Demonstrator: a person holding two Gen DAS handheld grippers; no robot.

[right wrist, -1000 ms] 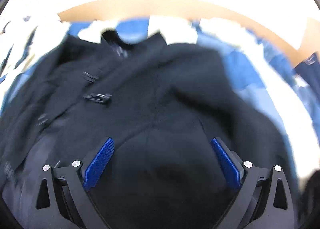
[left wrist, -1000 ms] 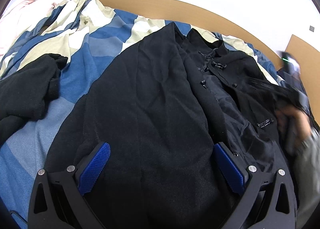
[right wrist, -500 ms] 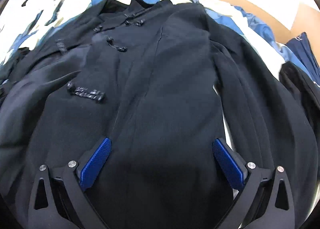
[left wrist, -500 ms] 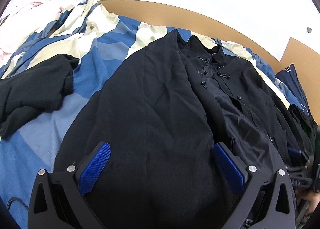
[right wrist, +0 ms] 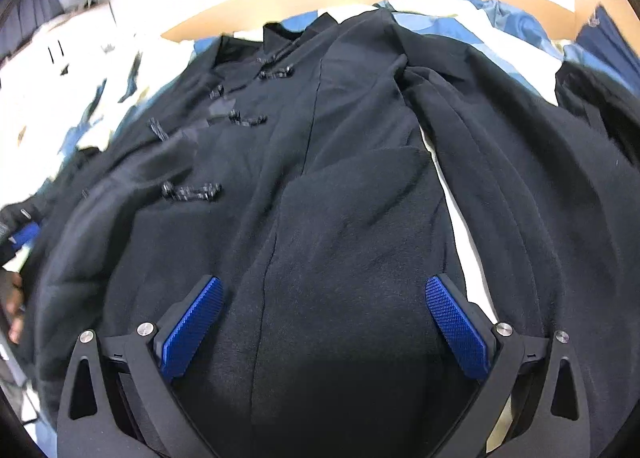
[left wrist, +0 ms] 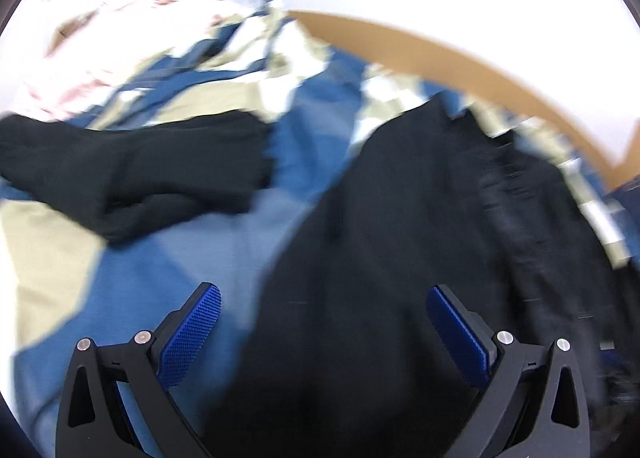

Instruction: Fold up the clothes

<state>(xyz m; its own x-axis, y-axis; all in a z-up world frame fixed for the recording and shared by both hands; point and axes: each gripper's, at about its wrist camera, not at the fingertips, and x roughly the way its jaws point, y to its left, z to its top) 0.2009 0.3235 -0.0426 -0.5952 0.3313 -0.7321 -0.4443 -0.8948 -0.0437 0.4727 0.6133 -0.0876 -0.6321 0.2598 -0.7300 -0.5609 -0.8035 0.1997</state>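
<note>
Bed w/ blue-cream checked cover, wooden headboard at far edge. Black coat spread across bed middle, toggle fastenings up. Second black garment crumpled nr left edge, apart from coat. Left gripper spread wide over coat's left hem, empty. Right gripper spread wide above coat, empty.

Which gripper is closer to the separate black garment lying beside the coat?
Left. The left gripper hangs open over the coat's edge, with the black garment just ahead-left. The right gripper is open over the coat's middle, garment out of view.
</note>
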